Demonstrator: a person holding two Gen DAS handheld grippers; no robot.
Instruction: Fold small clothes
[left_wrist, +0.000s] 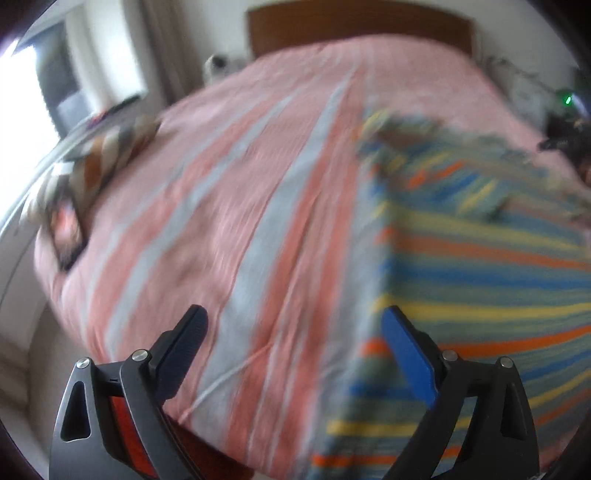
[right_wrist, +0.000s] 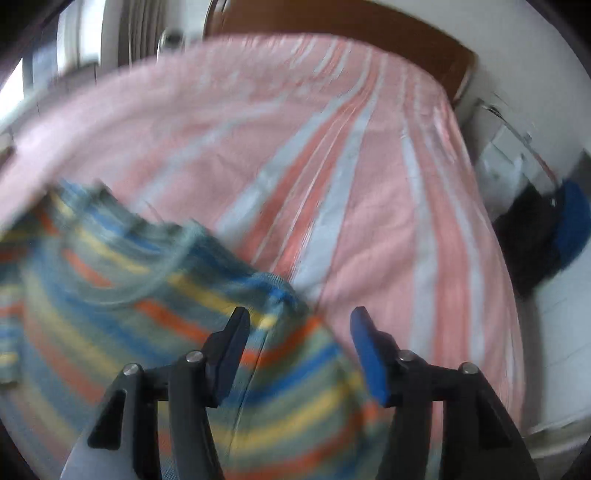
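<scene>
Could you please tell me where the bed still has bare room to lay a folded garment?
The bedspread is bare between the striped sweater and the patterned items at its left edge, and up to the headboard. It is crowded at the near right, under the sweater.

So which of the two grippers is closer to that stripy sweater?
Right. The right gripper hangs directly over the striped sweater; the left gripper hangs over bare bedspread beside the sweater's edge.
</scene>
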